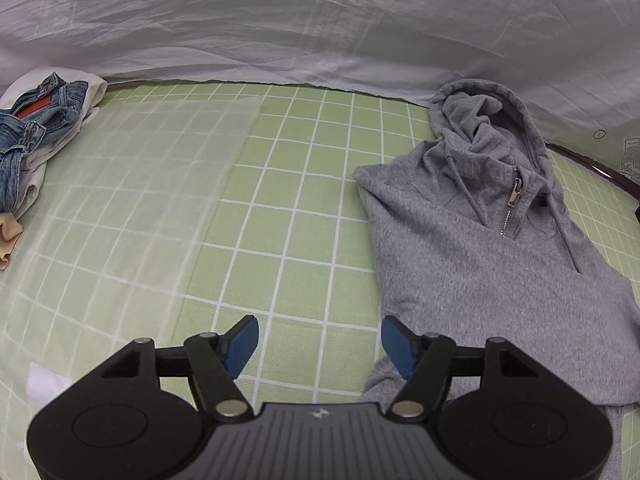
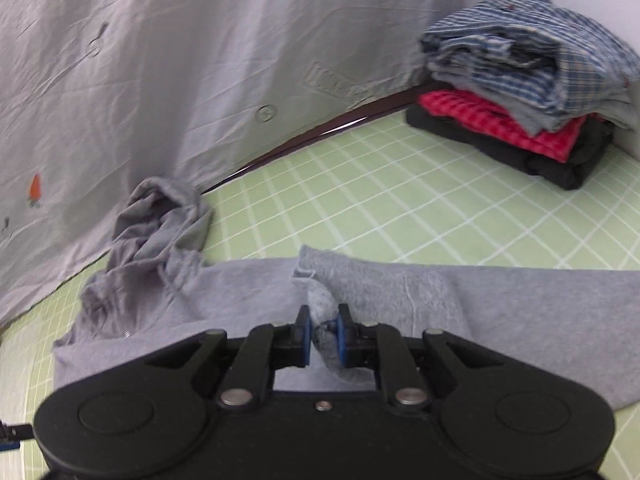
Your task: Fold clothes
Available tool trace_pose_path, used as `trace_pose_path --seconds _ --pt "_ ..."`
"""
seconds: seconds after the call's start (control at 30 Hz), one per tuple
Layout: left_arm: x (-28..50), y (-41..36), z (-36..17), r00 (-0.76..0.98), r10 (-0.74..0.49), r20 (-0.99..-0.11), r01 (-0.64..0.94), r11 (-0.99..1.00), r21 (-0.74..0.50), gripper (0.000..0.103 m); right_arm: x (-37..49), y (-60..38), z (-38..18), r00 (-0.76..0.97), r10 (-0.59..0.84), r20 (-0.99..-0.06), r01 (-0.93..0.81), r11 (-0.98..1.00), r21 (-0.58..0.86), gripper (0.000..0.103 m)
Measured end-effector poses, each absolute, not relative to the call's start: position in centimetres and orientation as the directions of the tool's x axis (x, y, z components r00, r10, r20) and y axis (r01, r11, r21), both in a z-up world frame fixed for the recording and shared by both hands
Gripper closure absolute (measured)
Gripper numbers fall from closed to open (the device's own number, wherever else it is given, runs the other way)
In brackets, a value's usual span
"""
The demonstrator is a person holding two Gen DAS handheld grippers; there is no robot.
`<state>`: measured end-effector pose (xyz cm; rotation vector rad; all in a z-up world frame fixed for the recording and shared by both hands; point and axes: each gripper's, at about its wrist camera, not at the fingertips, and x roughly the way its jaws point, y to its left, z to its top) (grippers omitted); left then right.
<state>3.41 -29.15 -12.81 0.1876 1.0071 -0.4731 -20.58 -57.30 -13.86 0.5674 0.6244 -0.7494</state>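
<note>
- The grey hoodie is lying spread on the green checked sheet, filling the right half of the left wrist view, hood toward the top — laid flat, likely so its sides can be folded in.
- The left gripper is hanging at the bottom centre with its jaws wide and nothing between them, just beside the hoodie's edge.
- The right gripper is pinching a bunched piece of the hoodie between narrow jaws at the centre of its view — probably to carry that part across the body.
- A pile of folded clothes is sitting at the upper right; jeans are waiting at the left edge, apparently unfolded.
</note>
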Motion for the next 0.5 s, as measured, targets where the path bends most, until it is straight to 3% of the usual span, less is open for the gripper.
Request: trace_pose_path --seconds 0.13,0.2,0.27,0.3,0.5 --pt "2.3 -28.8 -11.1 0.474 -0.315 -0.822 0.495 0.868 -0.047 0.032 -18.6 -54.7 -13.6 0.579 -0.398 -0.712 0.694 0.699 0.173 0.078" --pt "1.7 -28.7 -10.3 0.486 -0.327 -0.811 0.507 0.861 -0.043 0.025 -19.3 -54.1 -12.7 0.576 -0.427 -0.697 0.698 0.701 0.146 0.030" --pt "1.0 -28.9 -9.6 0.483 -0.346 -0.804 0.519 0.853 -0.055 0.025 -20.6 -53.7 -11.7 0.568 -0.482 -0.667 0.716 0.690 0.111 0.006" --pt "0.5 -29.1 -9.3 0.480 -0.358 -0.801 0.528 0.847 -0.062 0.025 -21.4 -53.8 -11.3 0.563 -0.504 -0.655 0.723 0.685 0.095 0.001" --pt "-3.3 -32.0 -8.4 0.454 -0.432 -0.779 0.616 0.784 -0.076 0.017 -27.8 -56.0 -11.1 0.572 -0.534 -0.623 0.763 0.625 0.165 0.000"
